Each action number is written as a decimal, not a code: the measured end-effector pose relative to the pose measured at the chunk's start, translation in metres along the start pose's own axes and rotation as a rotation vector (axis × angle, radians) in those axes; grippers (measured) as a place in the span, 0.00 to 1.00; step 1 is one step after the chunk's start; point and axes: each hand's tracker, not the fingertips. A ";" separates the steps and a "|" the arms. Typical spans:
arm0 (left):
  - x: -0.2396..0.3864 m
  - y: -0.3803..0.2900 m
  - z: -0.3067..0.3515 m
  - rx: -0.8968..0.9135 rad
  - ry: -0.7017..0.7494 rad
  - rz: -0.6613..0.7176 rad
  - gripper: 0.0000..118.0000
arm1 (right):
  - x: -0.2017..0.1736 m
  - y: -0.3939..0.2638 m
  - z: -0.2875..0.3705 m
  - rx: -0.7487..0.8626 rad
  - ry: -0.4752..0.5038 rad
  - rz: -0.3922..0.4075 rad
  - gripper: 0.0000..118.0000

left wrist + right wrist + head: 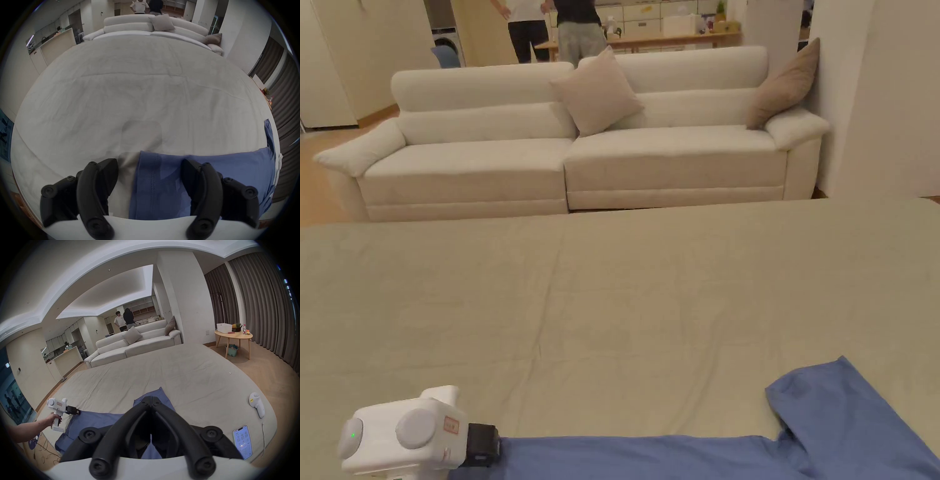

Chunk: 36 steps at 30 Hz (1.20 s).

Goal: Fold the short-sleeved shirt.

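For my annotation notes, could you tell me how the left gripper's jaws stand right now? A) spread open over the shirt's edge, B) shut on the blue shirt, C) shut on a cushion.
A: in the left gripper view the left gripper has its jaws wide apart above the blue shirt edge.

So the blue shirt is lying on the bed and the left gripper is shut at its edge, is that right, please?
Not quite. The shirt does lie on the bed, but the left gripper is open: the left gripper view shows its jaws spread wide apart over the shirt's edge. The rest stands.
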 end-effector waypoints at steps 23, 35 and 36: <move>0.044 0.000 0.118 0.223 -0.141 -0.114 0.04 | 0.058 -0.039 -0.259 -0.570 -0.012 0.186 0.91; 0.034 0.000 0.094 0.178 -0.140 -0.072 0.04 | 0.031 -0.054 -0.273 -0.597 -0.103 0.193 0.02; 0.033 0.000 0.095 0.181 -0.138 -0.066 0.04 | 0.028 -0.053 -0.268 -0.564 -0.122 0.211 0.02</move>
